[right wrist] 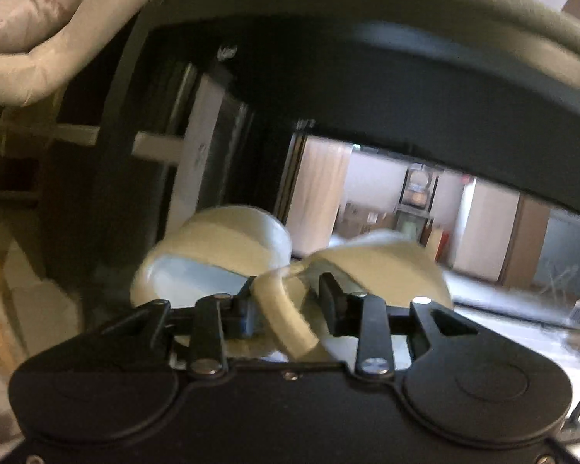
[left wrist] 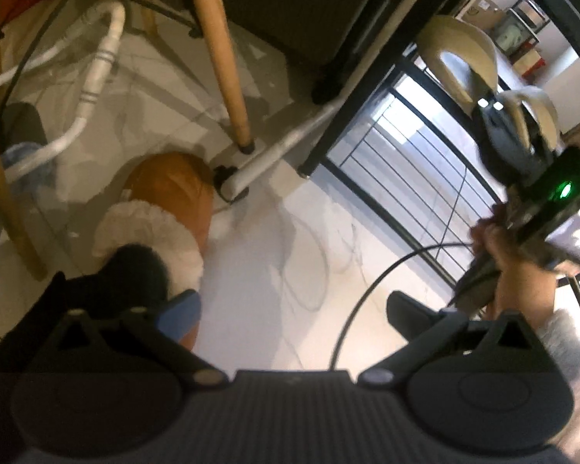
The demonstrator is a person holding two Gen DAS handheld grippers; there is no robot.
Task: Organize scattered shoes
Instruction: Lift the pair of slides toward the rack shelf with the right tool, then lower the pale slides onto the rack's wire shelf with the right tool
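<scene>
Cream slippers [right wrist: 220, 255] toes away from the barely parted right gripper [right wrist: 286, 305]; left gripper [left wrist: 294, 309] fingers wide, empty.

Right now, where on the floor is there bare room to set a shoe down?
Free: the bare floor between the brown slipper and the black rack, just below the white tube foot. Crowded: the left, with wooden chair legs and white tubing around the slipper. The rack's shelf already holds the cream shoes.

Left gripper [left wrist: 292, 309] black w/ blue pad, right gripper [right wrist: 286, 301] black – silver screws, green LED, grey fuzzy sleeve [left wrist: 564, 332]
</scene>
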